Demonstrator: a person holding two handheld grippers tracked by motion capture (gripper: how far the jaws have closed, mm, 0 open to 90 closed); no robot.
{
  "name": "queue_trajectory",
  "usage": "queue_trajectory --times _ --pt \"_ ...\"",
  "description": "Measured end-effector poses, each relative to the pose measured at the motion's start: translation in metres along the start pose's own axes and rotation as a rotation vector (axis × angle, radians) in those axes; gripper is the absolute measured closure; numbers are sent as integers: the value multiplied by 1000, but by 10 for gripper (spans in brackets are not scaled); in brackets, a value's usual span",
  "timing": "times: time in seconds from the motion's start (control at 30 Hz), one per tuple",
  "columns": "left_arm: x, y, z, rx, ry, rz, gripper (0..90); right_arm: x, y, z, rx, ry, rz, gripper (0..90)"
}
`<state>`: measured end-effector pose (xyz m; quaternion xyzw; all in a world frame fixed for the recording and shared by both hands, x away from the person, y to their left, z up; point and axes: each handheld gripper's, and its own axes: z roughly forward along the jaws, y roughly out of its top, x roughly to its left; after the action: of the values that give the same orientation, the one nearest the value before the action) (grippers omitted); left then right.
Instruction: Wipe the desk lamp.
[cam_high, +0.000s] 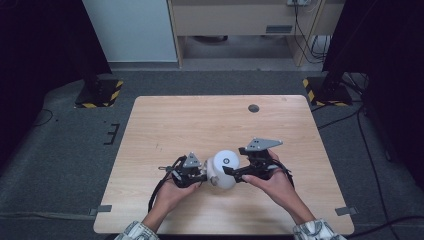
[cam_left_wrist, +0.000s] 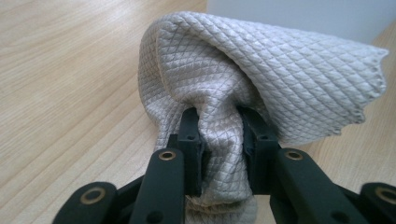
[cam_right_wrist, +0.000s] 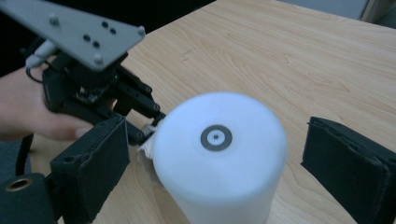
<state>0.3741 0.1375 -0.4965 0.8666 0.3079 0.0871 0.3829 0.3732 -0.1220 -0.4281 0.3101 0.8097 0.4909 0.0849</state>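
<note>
At the counter's (cam_high: 165, 120) near middle, we have the white cylinder (cam_high: 223, 169) upright between both claws. Left claw (cam_left_wrist: 223, 140) is clamped on the grey quilted cloth (cam_left_wrist: 261, 70), bunched against the cylinder's side. Right claw (cam_right_wrist: 212, 158) stands wide, pads (cam_right_wrist: 95, 163) either side of the cylinder, gap visible on its right side, no squeeze. To wipe well, we'd grip the cylinder first so it can't tip, then drag the cloth around it. Can't tell if the cylinder is a container; top looks closed, small grey ring (cam_right_wrist: 216, 138) at centre
</note>
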Motion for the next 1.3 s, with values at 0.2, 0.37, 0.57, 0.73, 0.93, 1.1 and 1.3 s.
queue_trajectory --times 0.2,0.37,0.57,0.73,0.93,1.1,1.3 --pt "4 6 -8 -47 -22 -12 719 -3 -13 5 50 8 -34 54" --pt "13 16 -16 -91 -37 -22 719 -5 -15 17 67 32 -47 55" --pt "25 25 -18 -103 -71 -19 718 -6 -18 31 100 31 -60 49" --pt "30 30 -11 -98 -93 -29 719 -5 -24 37 114 6 -64 80" --pt "34 44 -3 -78 -107 -17 720 -4 -26 34 121 31 -67 79" --pt "29 47 9 -34 -105 16 723 0 -29 31 118 32 -71 79" --pt "23 35 21 3 -102 49 725 -2 -30 29 128 46 -62 67"
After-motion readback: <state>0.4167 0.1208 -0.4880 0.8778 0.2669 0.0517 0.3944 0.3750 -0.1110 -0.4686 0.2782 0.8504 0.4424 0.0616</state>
